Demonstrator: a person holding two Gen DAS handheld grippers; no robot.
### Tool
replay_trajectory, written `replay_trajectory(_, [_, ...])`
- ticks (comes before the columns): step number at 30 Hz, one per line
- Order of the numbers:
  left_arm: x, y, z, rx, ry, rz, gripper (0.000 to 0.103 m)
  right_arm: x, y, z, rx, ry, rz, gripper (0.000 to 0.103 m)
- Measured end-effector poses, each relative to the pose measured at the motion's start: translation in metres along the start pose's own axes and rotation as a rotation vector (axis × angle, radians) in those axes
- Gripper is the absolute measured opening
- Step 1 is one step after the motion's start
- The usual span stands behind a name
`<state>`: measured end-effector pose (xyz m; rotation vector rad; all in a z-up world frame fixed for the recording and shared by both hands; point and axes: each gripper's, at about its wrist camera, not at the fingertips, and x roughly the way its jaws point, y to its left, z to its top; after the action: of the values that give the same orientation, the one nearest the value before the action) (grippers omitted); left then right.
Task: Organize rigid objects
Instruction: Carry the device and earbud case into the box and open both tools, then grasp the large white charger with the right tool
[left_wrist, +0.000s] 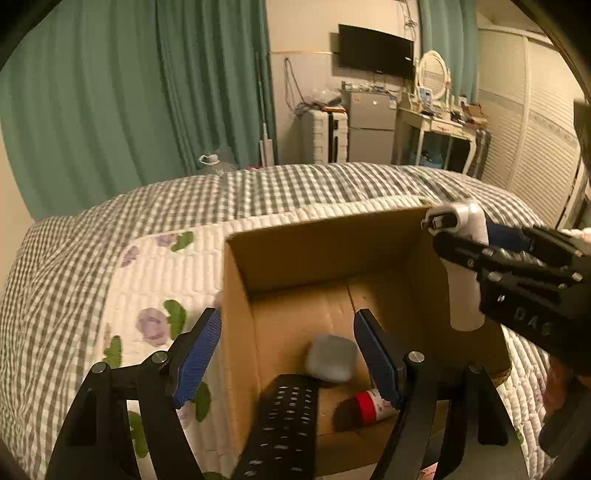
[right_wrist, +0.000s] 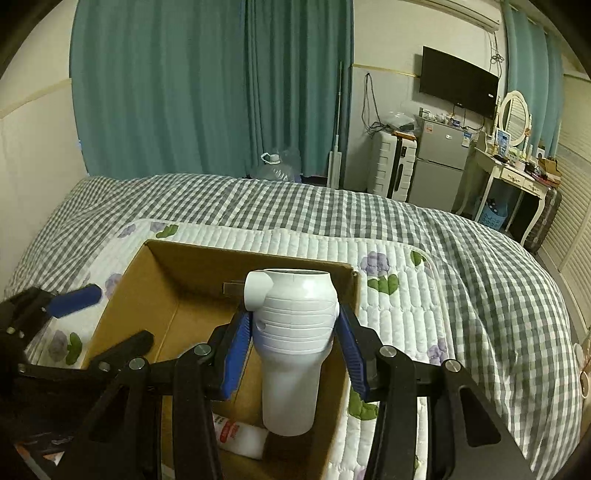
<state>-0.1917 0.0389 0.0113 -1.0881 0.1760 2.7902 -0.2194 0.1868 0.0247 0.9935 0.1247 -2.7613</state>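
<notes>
An open cardboard box (left_wrist: 332, 240) (right_wrist: 162, 284) stands on the bed. My right gripper (right_wrist: 293, 332) is shut on a white ribbed hair dryer (right_wrist: 295, 325) and holds it above the box's right side; it also shows in the left wrist view (left_wrist: 461, 273). My left gripper (left_wrist: 288, 354) is open and empty over the box's near left wall. Inside the box lie a grey rounded case (left_wrist: 330, 358), a black remote control (left_wrist: 284, 424) and a white bottle with a red cap (left_wrist: 371, 404) (right_wrist: 236, 434).
The bed has a grey checked cover (right_wrist: 332, 206) and a white floral quilt (right_wrist: 399, 295) under the box. Green curtains (right_wrist: 207, 85), a suitcase, a small fridge (right_wrist: 439, 166) and a dressing table stand beyond the bed.
</notes>
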Motion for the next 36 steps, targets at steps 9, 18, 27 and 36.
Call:
replay_trajectory(9, [-0.044, 0.018, -0.001, -0.047, -0.034, 0.013, 0.09, 0.0, 0.006, -0.001, 0.003, 0.046, -0.036, 0.072])
replay_trajectory(18, [-0.087, 0.027, -0.027, -0.106, -0.041, 0.042, 0.103, -0.062, 0.011, -0.018, -0.026, 0.009, -0.057, 0.078])
replay_trajectory(27, [-0.094, 0.018, -0.09, -0.067, 0.043, 0.04, 0.103, -0.096, 0.028, -0.08, -0.06, 0.061, -0.023, 0.085])
replay_trajectory(36, [-0.067, 0.024, -0.168, -0.061, 0.168, 0.054, 0.103, -0.082, 0.063, -0.154, -0.15, 0.14, 0.076, 0.085])
